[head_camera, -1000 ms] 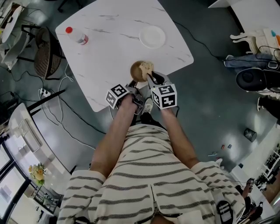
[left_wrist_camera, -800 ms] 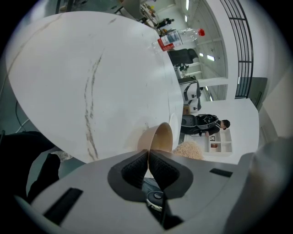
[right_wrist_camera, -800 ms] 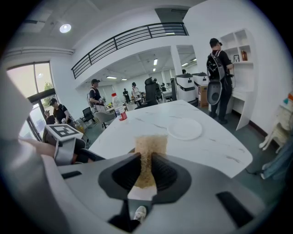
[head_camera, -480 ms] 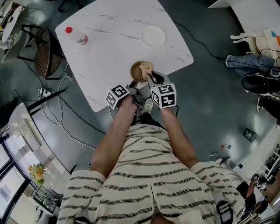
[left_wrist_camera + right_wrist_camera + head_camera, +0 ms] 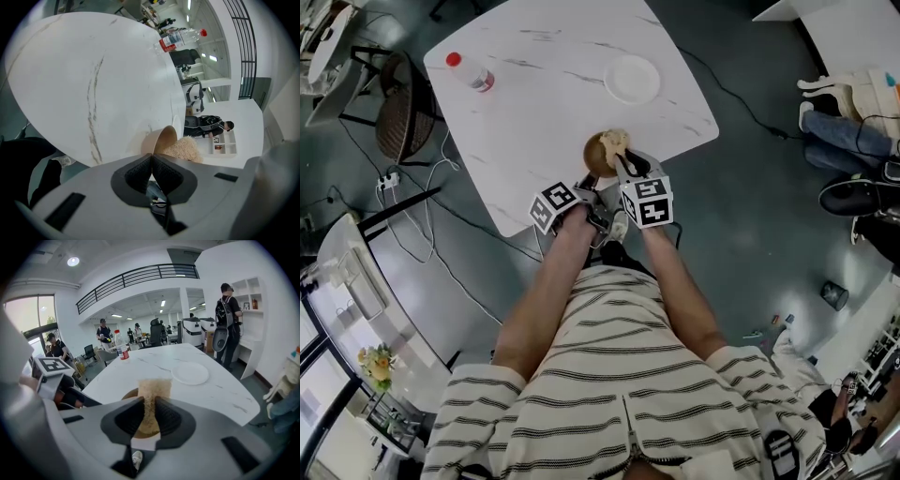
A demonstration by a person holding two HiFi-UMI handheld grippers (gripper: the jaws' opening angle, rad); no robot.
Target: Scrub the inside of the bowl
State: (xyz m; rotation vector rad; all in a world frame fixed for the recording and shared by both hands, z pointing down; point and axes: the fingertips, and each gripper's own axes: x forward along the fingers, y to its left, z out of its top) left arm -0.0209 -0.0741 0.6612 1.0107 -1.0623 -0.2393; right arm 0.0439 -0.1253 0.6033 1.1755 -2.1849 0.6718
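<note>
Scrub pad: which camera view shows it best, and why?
Right gripper view: the scrub pad sits centre frame, pinched between the jaws over the bowl. Left gripper view shows only its fuzzy side; head view, a speck.

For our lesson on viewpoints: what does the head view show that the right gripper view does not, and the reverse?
Only the head view: the person's striped shirt and the marker cube on the right gripper. Only the right gripper view: that gripper shut on the sponge, a balcony railing and people standing in the room. Both: the white table, bottle, plate and bowl, with the sponge in the bowl.
</note>
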